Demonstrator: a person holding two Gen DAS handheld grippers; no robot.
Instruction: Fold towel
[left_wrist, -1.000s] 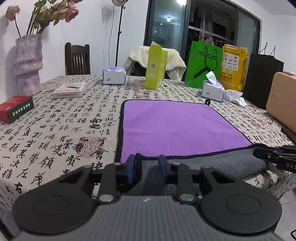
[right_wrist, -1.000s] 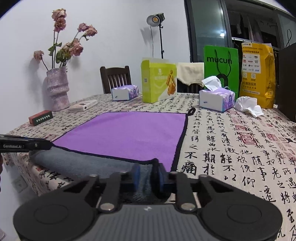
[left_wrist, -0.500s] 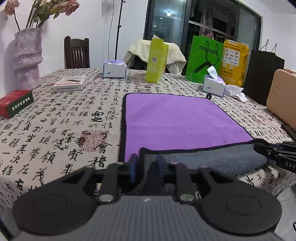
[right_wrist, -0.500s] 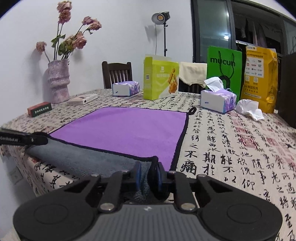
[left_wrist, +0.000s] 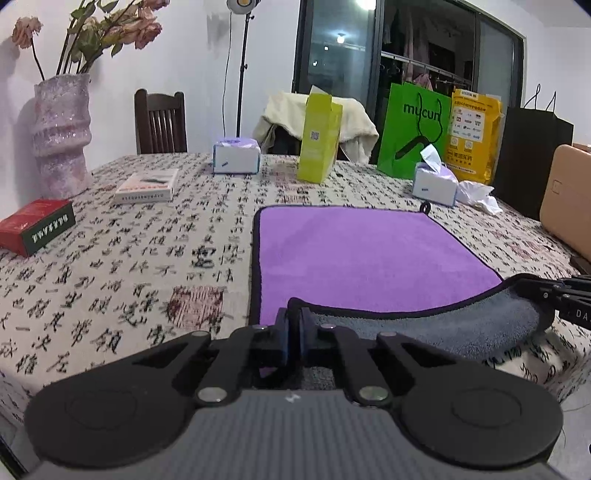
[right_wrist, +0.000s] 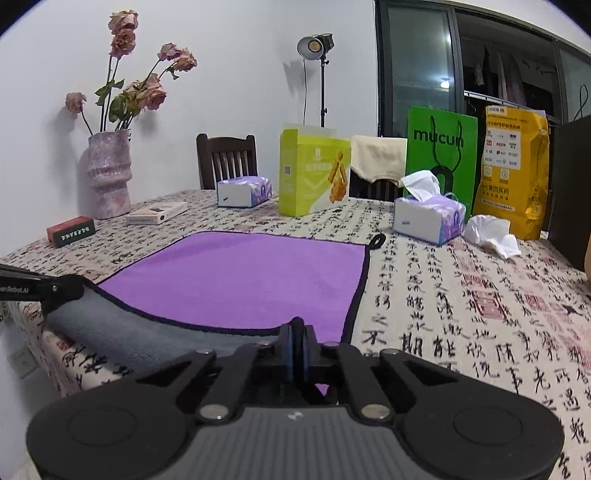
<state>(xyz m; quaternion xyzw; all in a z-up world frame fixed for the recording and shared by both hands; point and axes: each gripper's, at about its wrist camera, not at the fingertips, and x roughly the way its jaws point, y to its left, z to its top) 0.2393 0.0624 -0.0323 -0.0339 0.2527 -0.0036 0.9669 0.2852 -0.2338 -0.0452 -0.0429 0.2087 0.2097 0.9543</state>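
Note:
A purple towel (left_wrist: 362, 254) with a grey underside and black trim lies flat on the patterned tablecloth; it also shows in the right wrist view (right_wrist: 243, 277). My left gripper (left_wrist: 294, 325) is shut on the towel's near left corner. My right gripper (right_wrist: 296, 334) is shut on the near right corner. Both corners are lifted, so the near edge is turned up and the grey underside (left_wrist: 424, 328) faces me. The right gripper shows at the right edge of the left wrist view (left_wrist: 554, 295), and the left gripper at the left edge of the right wrist view (right_wrist: 40, 290).
On the table stand a vase of roses (left_wrist: 61, 133), a red box (left_wrist: 35, 225), a white box (left_wrist: 146, 184), two tissue boxes (left_wrist: 236, 155) (right_wrist: 428, 218), a yellow-green carton (left_wrist: 319, 136) and shopping bags (right_wrist: 439, 147). A crumpled tissue (right_wrist: 491, 236) lies at right.
Both grippers closed fully on the towel's near corners and lifted them, moving forward over the table. More of the grey underside is turned up.

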